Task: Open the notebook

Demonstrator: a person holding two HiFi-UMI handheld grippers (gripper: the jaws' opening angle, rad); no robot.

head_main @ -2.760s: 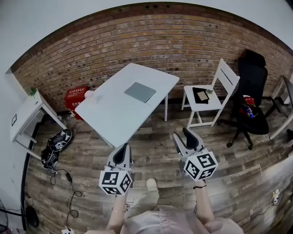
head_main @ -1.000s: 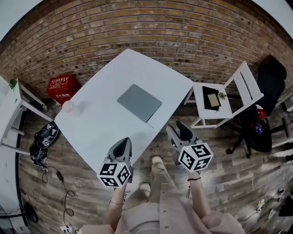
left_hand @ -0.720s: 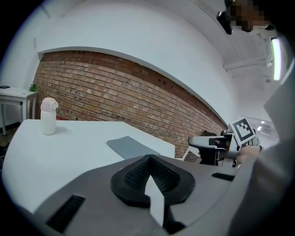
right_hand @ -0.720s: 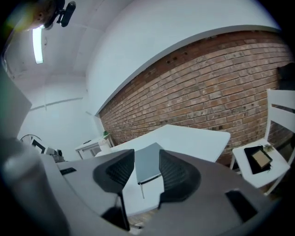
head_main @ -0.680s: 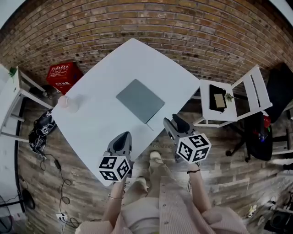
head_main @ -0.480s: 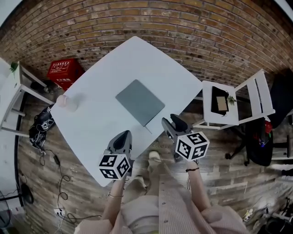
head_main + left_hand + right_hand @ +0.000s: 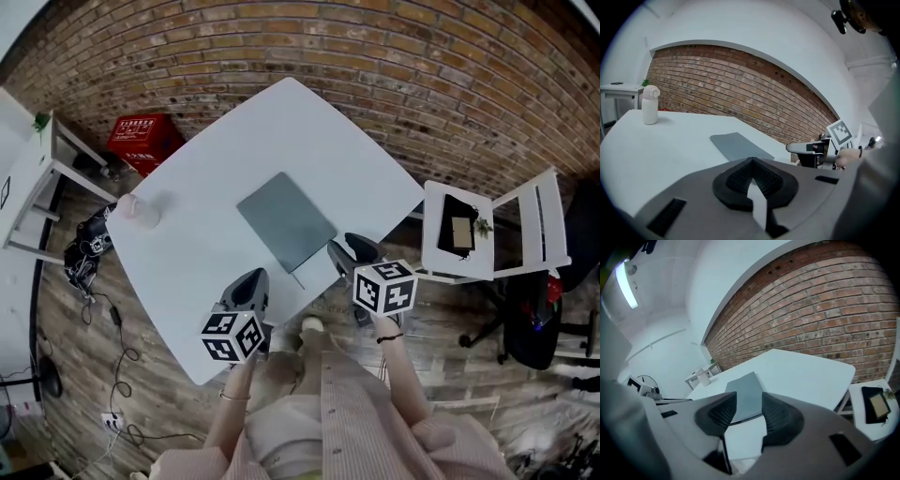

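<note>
A closed grey notebook point(image 7: 286, 222) lies flat on the white table point(image 7: 216, 197), close to its near edge. My left gripper point(image 7: 248, 281) hovers over the table's near edge, left of the notebook and apart from it, its jaws shut and empty. In the left gripper view the notebook point(image 7: 738, 145) lies ahead of the shut pads point(image 7: 751, 172). My right gripper point(image 7: 350, 248) is at the table's edge, just right of the notebook's near corner. It is open, and the notebook point(image 7: 746, 389) shows through the gap between its pads point(image 7: 780, 416).
A small white bottle point(image 7: 141, 210) stands near the table's left corner. A white chair point(image 7: 459, 234) with a dark item on its seat is at the right. A red crate point(image 7: 142, 139), a white side table point(image 7: 42, 164), shoes point(image 7: 82, 255) and floor cables lie at the left.
The person has walked up to the table. Both grippers have come from over the floor to the table's near edge, with the notebook now close in front of them.
</note>
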